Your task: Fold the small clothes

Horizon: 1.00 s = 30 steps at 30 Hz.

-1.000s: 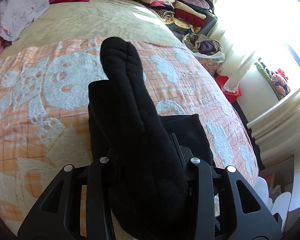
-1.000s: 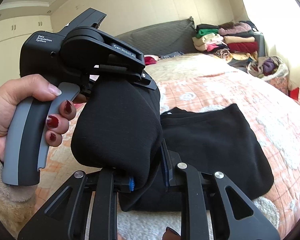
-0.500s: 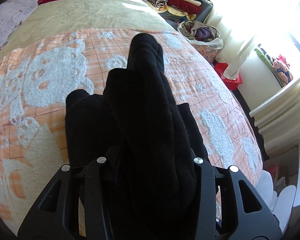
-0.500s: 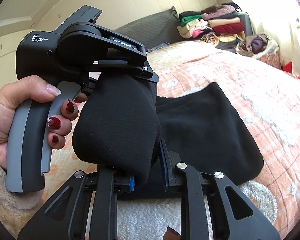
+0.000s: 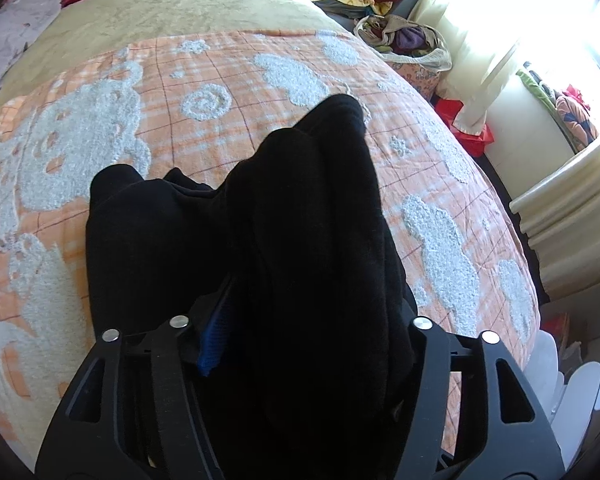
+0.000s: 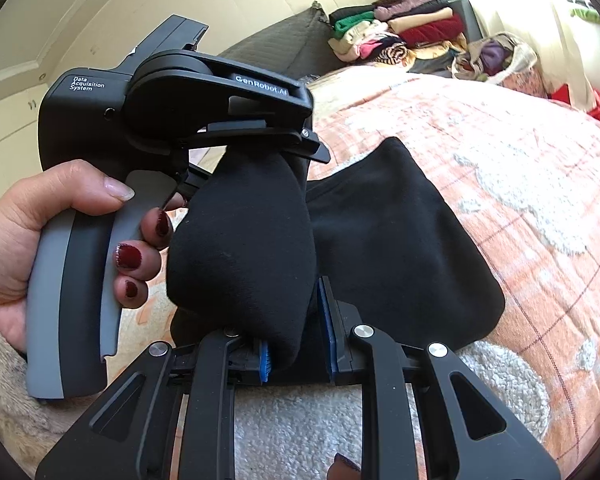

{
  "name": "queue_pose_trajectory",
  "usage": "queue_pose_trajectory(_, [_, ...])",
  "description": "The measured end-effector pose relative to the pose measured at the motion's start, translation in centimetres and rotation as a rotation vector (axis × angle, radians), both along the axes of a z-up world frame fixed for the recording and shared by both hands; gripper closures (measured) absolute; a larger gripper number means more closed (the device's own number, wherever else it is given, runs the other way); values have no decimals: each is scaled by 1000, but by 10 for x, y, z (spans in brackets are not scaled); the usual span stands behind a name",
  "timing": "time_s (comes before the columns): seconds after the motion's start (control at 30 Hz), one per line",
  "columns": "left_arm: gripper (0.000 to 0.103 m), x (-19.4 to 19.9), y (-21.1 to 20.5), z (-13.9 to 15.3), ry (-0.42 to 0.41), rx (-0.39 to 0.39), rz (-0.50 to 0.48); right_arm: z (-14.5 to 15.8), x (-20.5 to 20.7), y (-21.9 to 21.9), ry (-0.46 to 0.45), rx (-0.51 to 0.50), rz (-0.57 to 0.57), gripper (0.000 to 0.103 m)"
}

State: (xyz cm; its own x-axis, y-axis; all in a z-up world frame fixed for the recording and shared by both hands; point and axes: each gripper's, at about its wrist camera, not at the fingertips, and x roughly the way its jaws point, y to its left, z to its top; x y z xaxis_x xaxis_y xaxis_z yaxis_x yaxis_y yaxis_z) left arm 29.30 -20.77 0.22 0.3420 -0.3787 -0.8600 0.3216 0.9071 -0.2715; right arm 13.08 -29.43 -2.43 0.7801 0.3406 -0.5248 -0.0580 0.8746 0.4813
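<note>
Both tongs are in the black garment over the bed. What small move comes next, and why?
Probably draw the left tongs back clear of the black garment: their jaws have just been opening, so the fold looks released. The right tongs pinch the fold's other end above the orange blanket.

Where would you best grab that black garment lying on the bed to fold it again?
Probably the garment by its rounded free corner, which lies flat and thin on the blanket. Come in low from the open blanket side on the right and slide under the edge. The bunched-up part looks too thick to pinch cleanly.
</note>
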Motion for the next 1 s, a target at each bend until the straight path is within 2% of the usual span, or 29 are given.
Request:
queue_pose_trajectory(0.07, [41,0,-3,-1,5,-7,-7,-3,0,-6,14,29,-9,79])
queue_pose_trajectory(0.13, [23,0,-4,-1,18,-43,-15,-6,0,-12,27,51,-21,78])
queue_pose_trajectory(0.17, [22,-1,-4,-1,24,-69,-15,-8,0,-15,33,59,-33,78])
queue_pose_trajectory(0.27, [22,-4,-1,4,2,-78,-10,-13,-1,-28,55,83,-66,76])
queue_pose_trajectory(0.37, [22,-6,8,6,-20,-83,6,-12,-3,-38,60,94,-73,60])
queue_pose_trajectory(0.43, [22,-8,17,9,-38,-72,26,-10,-3,-41,55,111,-59,58])
queue_pose_trajectory(0.53, [22,-12,34,15,-83,-51,54,-5,1,-45,57,132,-40,48])
queue_pose_trajectory(0.63, [22,-17,53,17,-126,-8,84,-1,6,-53,61,203,-14,38])
queue_pose_trajectory(0.7, [22,-20,65,16,-141,24,106,0,14,-60,69,264,13,27])
queue_pose_trajectory(0.77, [22,-25,77,11,-135,33,116,1,24,-63,93,292,38,27])
queue_pose_trajectory(1.0, [22,-48,91,-12,-118,64,101,2,59,-64,163,273,67,27])
